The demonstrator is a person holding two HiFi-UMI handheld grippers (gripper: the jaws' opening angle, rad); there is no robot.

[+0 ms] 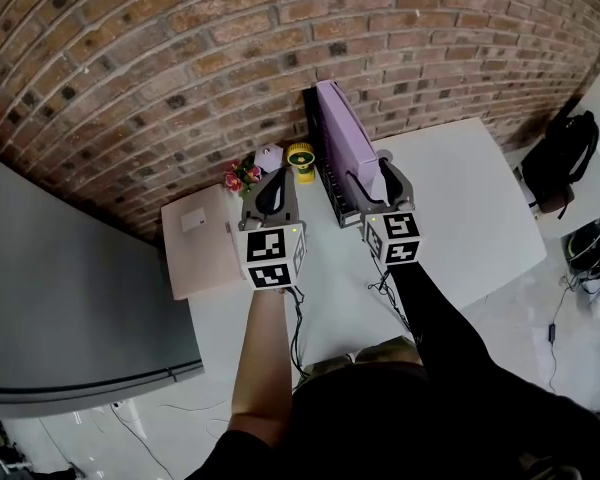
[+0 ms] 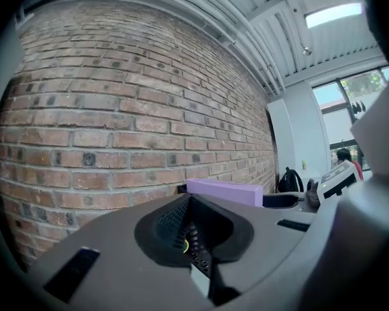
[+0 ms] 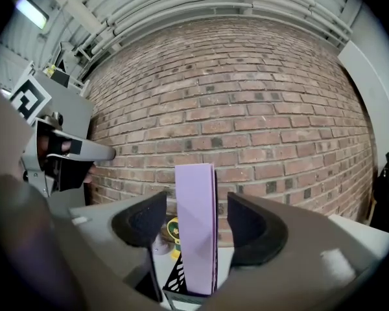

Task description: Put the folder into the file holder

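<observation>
A purple folder [image 1: 338,133] [image 3: 198,225] stands upright in a black mesh file holder [image 1: 329,190] [image 3: 174,285] at the back of the white table, against the brick wall. My right gripper [image 1: 372,180] [image 3: 196,222] is open at the folder's near end. One jaw stands on each side of the folder, with a small gap on both sides. My left gripper [image 1: 272,190] [image 2: 191,238] hangs left of the holder, shut with nothing in it. In the left gripper view the folder [image 2: 223,191] shows end-on beyond the jaws.
A small yellow object [image 1: 300,158] and pink flowers [image 1: 242,176] sit by the wall left of the holder. A beige board [image 1: 200,243] lies at the left end of the table [image 1: 470,208]. A black backpack [image 1: 565,158] rests on the floor to the right.
</observation>
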